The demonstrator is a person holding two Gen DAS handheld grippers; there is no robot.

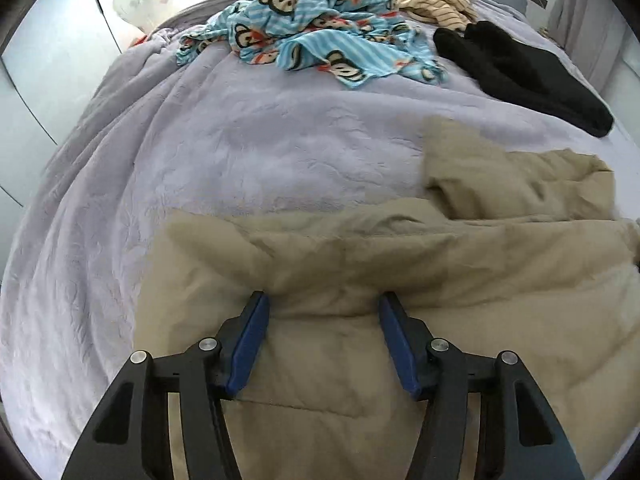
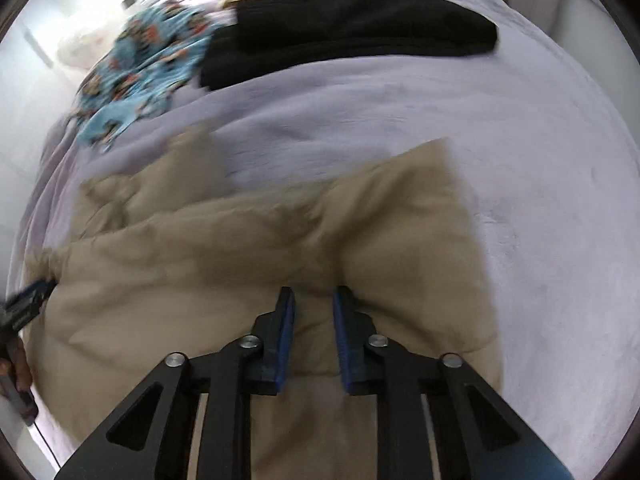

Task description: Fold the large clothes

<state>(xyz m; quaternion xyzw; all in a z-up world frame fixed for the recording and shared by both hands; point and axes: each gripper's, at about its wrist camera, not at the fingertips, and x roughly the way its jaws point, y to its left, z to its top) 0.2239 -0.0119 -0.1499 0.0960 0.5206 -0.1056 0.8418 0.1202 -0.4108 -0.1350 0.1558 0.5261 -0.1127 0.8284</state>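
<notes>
Trousers (khaki) lie on the bed, legs pointing away, likely for a lengthwise fold. Left gripper stands wide over a ridge of cloth; right gripper narrow, a pleat between the pads, grip uncertain.

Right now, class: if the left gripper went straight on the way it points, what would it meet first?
Most likely the tan padded garment. The left gripper points steeply down at it, jaws apart, with a raised fold just past the tips. How close the tips are is unclear.

Coat on bed — other clothes behind it
</notes>
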